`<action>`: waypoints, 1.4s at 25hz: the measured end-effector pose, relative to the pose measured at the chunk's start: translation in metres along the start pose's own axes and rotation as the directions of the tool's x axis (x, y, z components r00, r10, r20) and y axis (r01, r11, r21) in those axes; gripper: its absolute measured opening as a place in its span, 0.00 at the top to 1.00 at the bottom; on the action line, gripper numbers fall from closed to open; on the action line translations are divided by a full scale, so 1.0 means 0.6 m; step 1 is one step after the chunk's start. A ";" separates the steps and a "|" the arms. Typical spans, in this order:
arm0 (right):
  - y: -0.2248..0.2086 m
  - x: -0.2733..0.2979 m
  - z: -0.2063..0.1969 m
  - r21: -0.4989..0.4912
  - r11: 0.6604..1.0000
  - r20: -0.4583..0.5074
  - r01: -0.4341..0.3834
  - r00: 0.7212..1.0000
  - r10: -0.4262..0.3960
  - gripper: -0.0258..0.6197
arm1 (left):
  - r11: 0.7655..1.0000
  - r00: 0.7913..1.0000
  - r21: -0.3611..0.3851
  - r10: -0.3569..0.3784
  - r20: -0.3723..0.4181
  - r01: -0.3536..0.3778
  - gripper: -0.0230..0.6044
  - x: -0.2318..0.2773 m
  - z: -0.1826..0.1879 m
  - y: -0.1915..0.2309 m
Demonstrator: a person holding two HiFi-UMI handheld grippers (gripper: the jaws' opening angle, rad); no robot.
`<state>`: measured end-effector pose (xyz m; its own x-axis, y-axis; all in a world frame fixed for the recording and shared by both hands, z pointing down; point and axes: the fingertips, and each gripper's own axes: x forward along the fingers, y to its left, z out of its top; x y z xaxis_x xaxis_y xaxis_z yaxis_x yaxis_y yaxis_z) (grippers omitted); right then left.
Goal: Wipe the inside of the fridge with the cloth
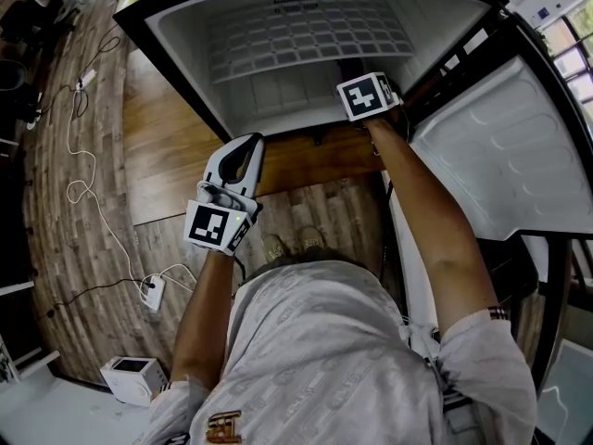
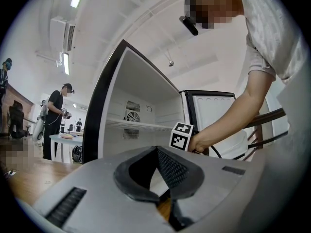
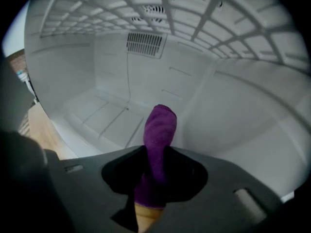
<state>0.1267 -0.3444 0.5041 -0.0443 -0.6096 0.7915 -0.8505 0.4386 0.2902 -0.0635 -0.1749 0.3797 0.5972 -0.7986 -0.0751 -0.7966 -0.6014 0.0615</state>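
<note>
Fridge (image 1: 190, 58) is standing wide open w/ its door (image 1: 500, 156) swinging out on the fridge's right side. Right gripper (image 3: 155, 166) is reaching inside the fridge, under the wire shelf (image 1: 306, 40), and it's clamping down on the purple cloth (image 3: 159, 125). The cloth is sticking up out from btwn the jaws, pointing at the fridge's back wall low down. Can't tell if it's actually touching any fridge surface tbh.

Left gripper (image 1: 250, 143) is hanging outside, just in front of the fridge opening over the wood floor (image 1: 93, 202), jaws pinching together w/ nothing in them.

A white cable (image 1: 82, 179) is trailing across the floor left of the fridge, ending at a small white plug block (image 1: 153, 293). In the left gripper view another person (image 2: 56, 115) is standing well off past the fridge's left edge.
</note>
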 end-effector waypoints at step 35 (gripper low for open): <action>0.228 -0.405 0.106 -0.300 0.858 0.766 -0.417 0.430 0.477 0.78 | 0.998 0.998 0.060 -0.006 0.057 0.003 0.96 0.007 0.120 -0.008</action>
<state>-0.0125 -0.1782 0.3169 -0.8266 -0.5588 0.0667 -0.5538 0.8287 0.0807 -0.0640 -0.1737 0.3074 0.5956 -0.7924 -0.1317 -0.7992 -0.6010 0.0020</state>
